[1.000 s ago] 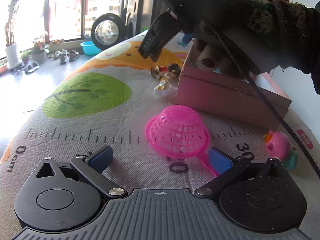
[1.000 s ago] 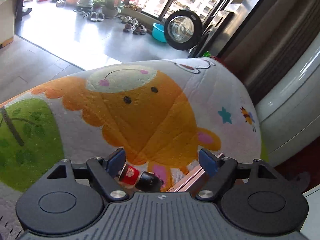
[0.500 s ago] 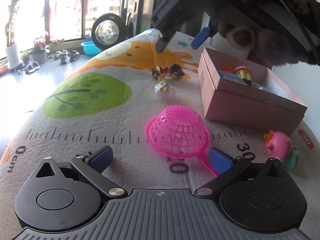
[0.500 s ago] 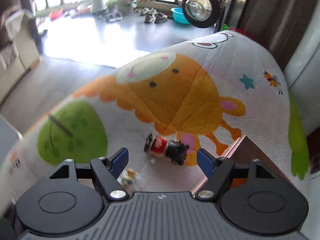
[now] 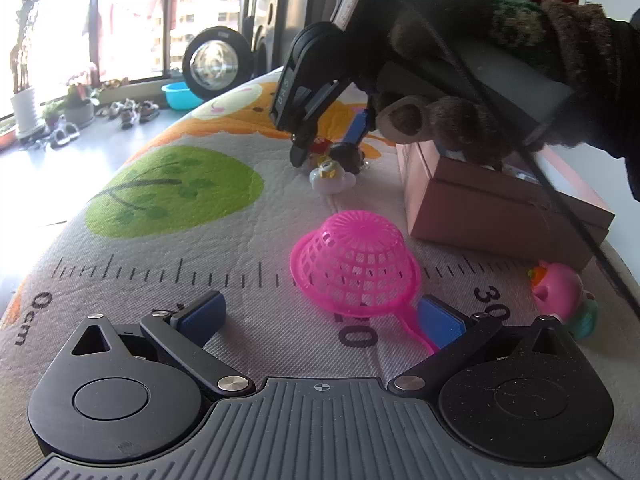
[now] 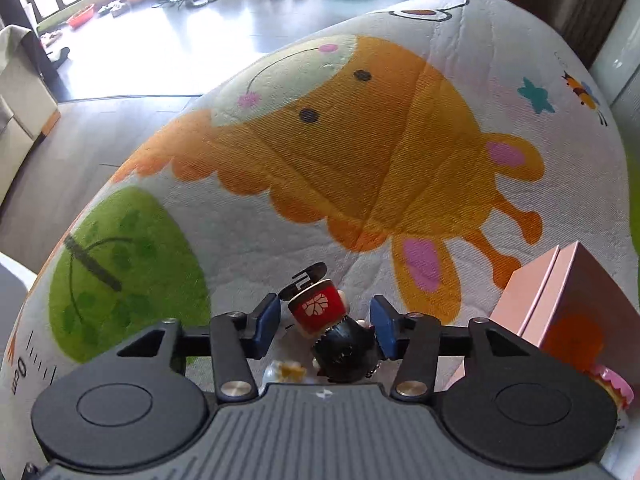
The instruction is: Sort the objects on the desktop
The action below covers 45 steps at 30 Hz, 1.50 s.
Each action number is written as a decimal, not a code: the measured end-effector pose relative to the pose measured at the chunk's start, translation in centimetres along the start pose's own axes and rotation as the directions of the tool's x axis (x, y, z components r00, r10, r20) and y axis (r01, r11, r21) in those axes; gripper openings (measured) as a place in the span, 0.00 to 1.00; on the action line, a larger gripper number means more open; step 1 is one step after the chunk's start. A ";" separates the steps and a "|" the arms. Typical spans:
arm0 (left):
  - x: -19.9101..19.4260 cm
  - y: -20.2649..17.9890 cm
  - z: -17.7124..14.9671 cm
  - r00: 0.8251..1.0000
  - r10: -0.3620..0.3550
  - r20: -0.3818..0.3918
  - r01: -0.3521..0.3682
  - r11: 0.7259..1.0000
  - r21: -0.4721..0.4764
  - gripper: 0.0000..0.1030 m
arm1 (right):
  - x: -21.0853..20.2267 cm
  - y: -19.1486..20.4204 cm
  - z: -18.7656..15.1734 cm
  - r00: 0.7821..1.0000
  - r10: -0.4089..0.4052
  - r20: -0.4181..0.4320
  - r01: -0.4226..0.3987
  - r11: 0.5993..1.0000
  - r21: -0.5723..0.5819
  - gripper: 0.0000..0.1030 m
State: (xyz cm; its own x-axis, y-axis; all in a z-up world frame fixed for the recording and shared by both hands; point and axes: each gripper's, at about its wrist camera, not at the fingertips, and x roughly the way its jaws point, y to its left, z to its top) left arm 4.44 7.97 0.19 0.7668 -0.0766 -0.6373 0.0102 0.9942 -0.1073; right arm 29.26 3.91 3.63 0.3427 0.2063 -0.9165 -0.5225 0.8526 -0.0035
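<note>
A small figurine [image 6: 328, 320] with a red body and black hair lies on the printed mat, to the left of the pink box [image 6: 560, 296]. My right gripper [image 6: 324, 324] points steeply down over it with the figurine between its blue pads. Its jaws are closing, and a gap still shows beside the left pad [image 6: 266, 322]. In the left wrist view the right gripper [image 5: 328, 146] and a gloved hand hang over the figurine [image 5: 344, 154]. My left gripper [image 5: 320, 316] rests open and empty, low over the mat behind a pink mesh scoop [image 5: 356, 264].
A small white and yellow toy [image 5: 330, 178] lies just in front of the figurine. A pink duck toy [image 5: 560, 292] sits at the right by the pink box [image 5: 500, 204], which holds several items. The mat's edge drops to the floor on the left.
The right gripper swung from over the pink box down to the figurine and its jaws narrowed around it. The left gripper and the pink scoop stayed still.
</note>
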 end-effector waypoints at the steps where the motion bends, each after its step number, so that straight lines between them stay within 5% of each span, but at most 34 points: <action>1: 0.0 0.0 0.0 1.000 0.003 -0.001 -0.003 1.000 0.003 1.00 | -0.7 0.1 -0.6 1.000 0.005 0.008 -0.005 1.000 -0.012 0.47; 2: 0.1 -0.1 0.0 1.000 0.005 -0.003 -0.005 1.000 0.006 1.00 | -1.3 0.1 -1.3 1.000 0.016 0.016 -0.015 1.000 -0.024 0.45; 7: 0.2 -0.5 0.0 1.000 0.024 -0.013 -0.024 0.999 0.029 1.00 | -6.2 -0.7 -4.9 0.984 0.172 0.050 -0.172 0.985 0.004 0.04; 14: 0.5 -0.9 0.3 0.998 0.050 -0.027 -0.048 0.998 0.051 1.00 | -14.7 -4.9 -12.1 0.950 0.215 0.225 -0.231 0.972 0.043 0.05; 16: 0.6 -1.0 0.6 0.999 0.044 -0.032 -0.042 0.998 0.055 1.00 | -16.0 -5.8 -14.9 0.943 0.187 0.275 -0.203 0.979 0.032 0.14; 18: 1.0 -1.4 1.0 0.999 0.026 -0.037 -0.024 0.998 0.065 1.00 | -16.5 -6.0 -18.2 0.942 0.098 0.322 -0.102 0.995 -0.003 0.63; 19: 1.3 -1.9 1.3 0.999 0.020 -0.042 -0.017 0.997 0.073 1.00 | -16.3 -6.0 -19.6 0.939 0.054 0.339 -0.054 0.998 -0.009 0.70; 22: 2.0 -3.4 2.0 0.999 0.012 -0.052 -0.007 0.994 0.106 1.00 | -15.2 -6.5 -23.5 0.941 -0.011 0.338 0.015 1.000 -0.007 0.72; 29: 3.1 -5.7 3.6 0.997 -0.009 -0.073 0.017 0.994 0.110 1.00 | -12.5 -8.0 -28.7 0.955 -0.040 0.295 0.020 0.997 0.069 0.75; 35: 2.4 -6.5 2.6 0.991 0.037 -0.125 -0.006 0.971 0.240 1.00 | -12.0 -9.4 -29.1 0.900 -0.281 0.334 0.254 0.959 0.123 0.79; 40: 3.0 -6.2 3.4 0.977 -0.013 -0.213 0.030 0.997 0.077 1.00 | -11.9 -10.5 -29.6 0.918 -0.188 0.350 0.124 0.972 0.198 0.87; 45: 4.7 -7.3 4.2 0.976 0.051 -0.214 -0.031 0.995 0.098 1.00 | -10.6 -9.4 -30.9 0.928 -0.156 0.339 0.079 0.970 0.229 0.98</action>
State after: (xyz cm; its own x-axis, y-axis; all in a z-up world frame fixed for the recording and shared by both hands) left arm 10.63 0.63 1.17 0.6113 -0.0400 -0.7904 0.0492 0.9987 -0.0125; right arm 6.40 -21.18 1.02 0.6636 0.2213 -0.7146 -0.3008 0.9535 0.0159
